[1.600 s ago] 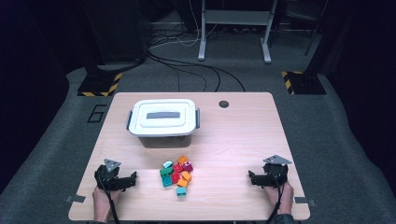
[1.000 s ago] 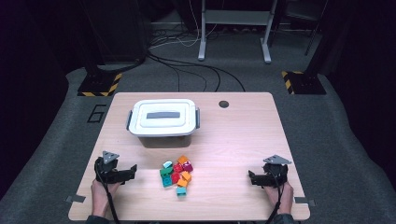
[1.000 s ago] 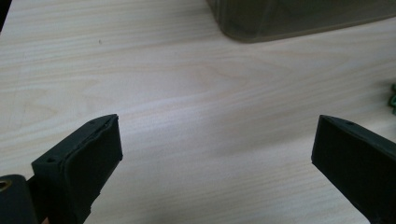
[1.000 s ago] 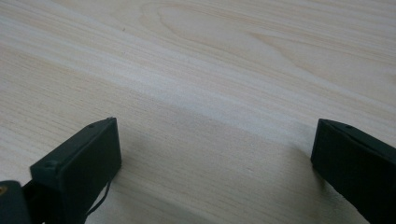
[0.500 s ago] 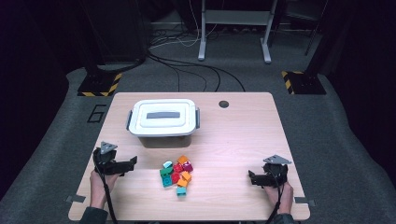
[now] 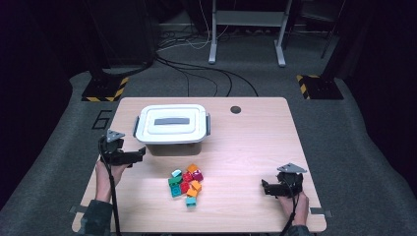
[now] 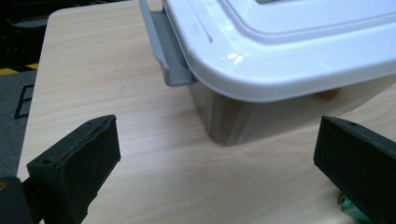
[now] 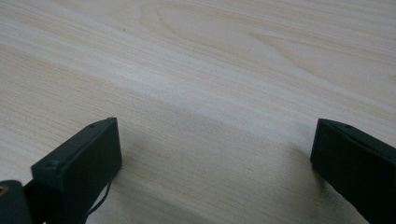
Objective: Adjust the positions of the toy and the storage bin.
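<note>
A clear plastic box with a white lid (image 6: 172, 127) and grey side latches stands on the wooden table (image 6: 246, 147), left of centre. Below it lies a pile of several coloured toy bricks (image 6: 186, 185). My left gripper (image 6: 140, 154) is open at the box's lower left corner, jaws pointing right, nothing between them. In the left gripper view the box corner (image 7: 224, 121) and grey latch (image 7: 166, 51) sit just ahead of the jaws. My right gripper (image 6: 265, 187) is open and low over bare wood at the right front, and its own view shows its jaws wide apart over the bare table (image 8: 210, 93).
A small dark round hole (image 6: 235, 109) sits in the table near its far edge. Beyond the table are floor cables, a metal stand (image 6: 246, 29) and yellow-black striped bases (image 6: 101, 91). The tabletop's right half lies bare.
My left gripper has moved away from the front edge, up toward the box's lower left corner. The right gripper has stayed put.
</note>
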Action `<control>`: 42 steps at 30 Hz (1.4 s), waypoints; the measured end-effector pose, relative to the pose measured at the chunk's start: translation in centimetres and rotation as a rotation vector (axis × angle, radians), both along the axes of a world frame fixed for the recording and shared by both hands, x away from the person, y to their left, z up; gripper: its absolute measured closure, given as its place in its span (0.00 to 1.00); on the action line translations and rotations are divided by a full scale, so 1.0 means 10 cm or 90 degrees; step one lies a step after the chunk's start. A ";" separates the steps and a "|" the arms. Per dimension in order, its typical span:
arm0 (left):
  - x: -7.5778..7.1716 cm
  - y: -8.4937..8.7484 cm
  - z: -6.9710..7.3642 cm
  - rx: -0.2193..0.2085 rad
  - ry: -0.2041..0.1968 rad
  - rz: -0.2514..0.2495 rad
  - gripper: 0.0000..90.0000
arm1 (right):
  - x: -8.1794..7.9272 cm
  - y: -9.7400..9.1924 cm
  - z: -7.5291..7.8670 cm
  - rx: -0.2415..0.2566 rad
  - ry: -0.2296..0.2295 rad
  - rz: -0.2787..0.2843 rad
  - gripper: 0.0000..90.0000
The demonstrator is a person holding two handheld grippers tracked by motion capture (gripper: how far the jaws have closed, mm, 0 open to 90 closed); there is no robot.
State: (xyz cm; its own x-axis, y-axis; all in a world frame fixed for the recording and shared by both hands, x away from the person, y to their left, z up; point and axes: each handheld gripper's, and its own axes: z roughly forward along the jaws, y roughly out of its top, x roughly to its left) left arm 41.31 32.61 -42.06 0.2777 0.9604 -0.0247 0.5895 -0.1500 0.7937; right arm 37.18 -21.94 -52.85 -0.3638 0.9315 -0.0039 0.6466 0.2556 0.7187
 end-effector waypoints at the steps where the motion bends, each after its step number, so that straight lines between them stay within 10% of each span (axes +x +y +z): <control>1: 0.00 0.00 0.00 0.000 0.000 0.000 0.00 | 0.00 0.00 0.00 0.000 0.000 0.000 0.01; 18: 0.45 -0.03 0.27 0.006 0.002 0.004 0.04 | 0.00 0.00 0.00 0.000 0.000 -0.001 0.01; 30: 0.71 -0.19 0.22 0.019 0.039 -0.036 0.09 | 0.00 0.00 0.00 0.001 -0.001 -0.002 0.02; 42: 0.79 -0.19 0.13 -0.029 0.074 -0.095 0.07 | 0.00 0.00 0.00 0.001 -0.001 -0.003 0.02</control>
State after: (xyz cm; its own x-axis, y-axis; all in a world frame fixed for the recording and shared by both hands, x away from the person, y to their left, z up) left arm 49.23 30.73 -40.72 0.4101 0.9057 -0.1071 0.6512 -0.2086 0.7296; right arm 37.21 -21.97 -52.86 -0.3593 0.9332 -0.0028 0.6464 0.2511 0.7205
